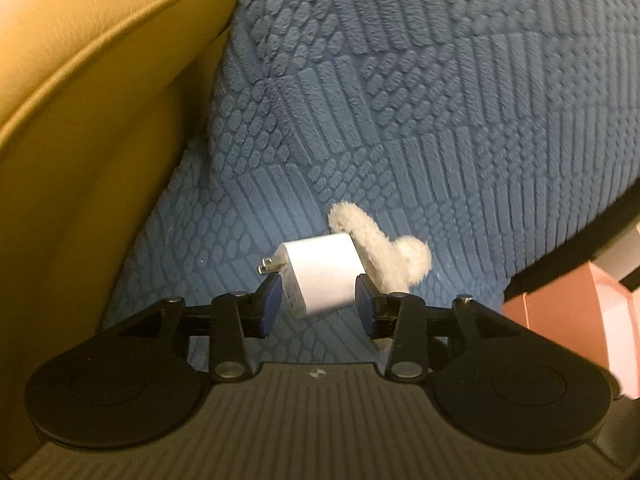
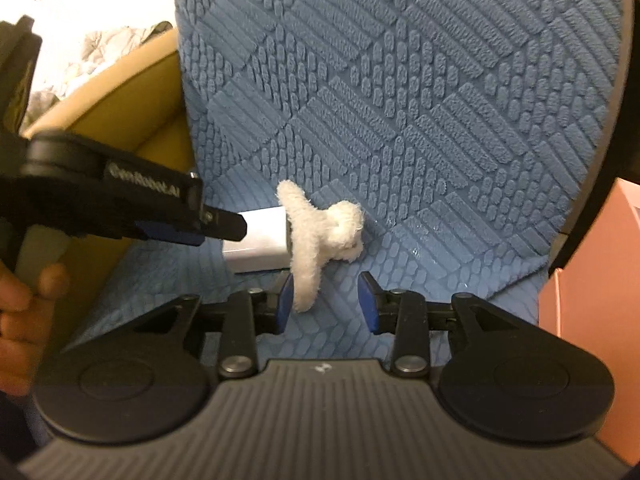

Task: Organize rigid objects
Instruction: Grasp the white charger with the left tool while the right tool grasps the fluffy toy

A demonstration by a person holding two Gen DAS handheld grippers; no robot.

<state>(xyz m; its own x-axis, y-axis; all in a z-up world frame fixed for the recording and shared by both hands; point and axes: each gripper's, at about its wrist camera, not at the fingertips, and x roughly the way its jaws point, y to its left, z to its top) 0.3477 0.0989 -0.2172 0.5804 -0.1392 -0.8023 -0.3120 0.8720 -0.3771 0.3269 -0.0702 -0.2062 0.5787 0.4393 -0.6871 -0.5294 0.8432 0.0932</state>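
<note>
A white plug charger [image 1: 320, 276] lies on the blue textured cover [image 1: 440, 100], its prongs pointing left. My left gripper [image 1: 320, 300] is open, its blue pads on either side of the charger; whether they touch it I cannot tell. Behind the charger leans a white fluffy hair claw [image 1: 384, 256]. In the right wrist view the claw [image 2: 316, 248] stands against the charger [image 2: 260, 248]. My right gripper [image 2: 326, 300] is open just in front of the claw, whose lower end sits beside the left pad. The left gripper [image 2: 224, 226] reaches in from the left over the charger.
A tan leather armrest [image 1: 80, 120] rises on the left of the cover. A pink box [image 1: 580, 320] stands off the cover's right edge, also as the pink box [image 2: 592, 300] in the right wrist view. A hand [image 2: 24, 300] holds the left gripper.
</note>
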